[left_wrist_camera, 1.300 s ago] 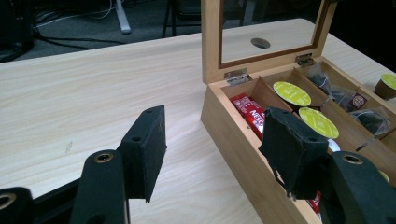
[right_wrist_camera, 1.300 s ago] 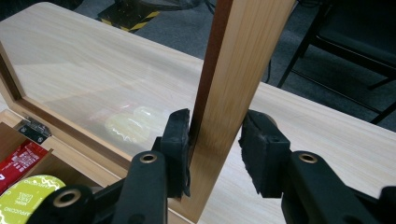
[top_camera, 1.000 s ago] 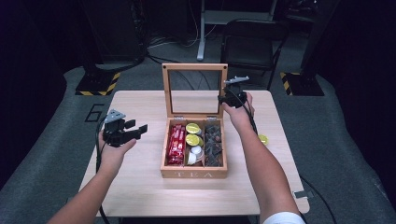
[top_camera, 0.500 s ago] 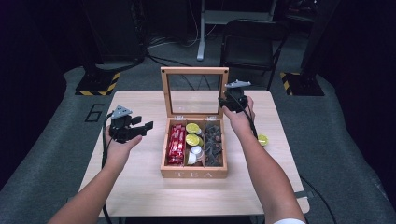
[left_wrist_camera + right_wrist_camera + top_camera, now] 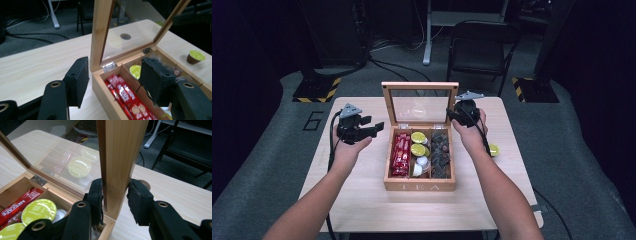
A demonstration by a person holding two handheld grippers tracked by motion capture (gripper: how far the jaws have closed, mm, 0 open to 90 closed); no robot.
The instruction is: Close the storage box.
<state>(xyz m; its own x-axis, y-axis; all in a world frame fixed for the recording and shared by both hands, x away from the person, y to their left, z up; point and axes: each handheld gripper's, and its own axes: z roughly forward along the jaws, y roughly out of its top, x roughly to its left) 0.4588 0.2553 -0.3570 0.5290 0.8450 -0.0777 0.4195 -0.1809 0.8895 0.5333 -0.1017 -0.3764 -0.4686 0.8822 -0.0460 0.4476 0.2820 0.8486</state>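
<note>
A wooden tea box (image 5: pixel 419 186) stands mid-table with its glass lid (image 5: pixel 419 86) upright. Inside lie red sachets (image 5: pixel 401 154), green-topped capsules (image 5: pixel 418 142) and dark packets (image 5: pixel 441 152). My right gripper (image 5: pixel 452 116) is at the lid's right edge. In the right gripper view its jaws (image 5: pixel 115 195) clamp the lid's wooden frame (image 5: pixel 120 150) on both faces. My left gripper (image 5: pixel 374 127) hovers open just left of the box's back left corner. In the left gripper view its jaws (image 5: pixel 116 75) stand wide apart around that corner, above the sachets (image 5: pixel 122 95).
A loose green-topped capsule (image 5: pixel 493 149) lies on the table (image 5: pixel 362 200) right of the box, also seen as a capsule (image 5: pixel 196 56) beyond the box. A black chair (image 5: pixel 477 40) and cables stand on the floor behind the table.
My left gripper has moved right and forward toward the box's left back corner. The right gripper has stayed on the lid's right edge.
</note>
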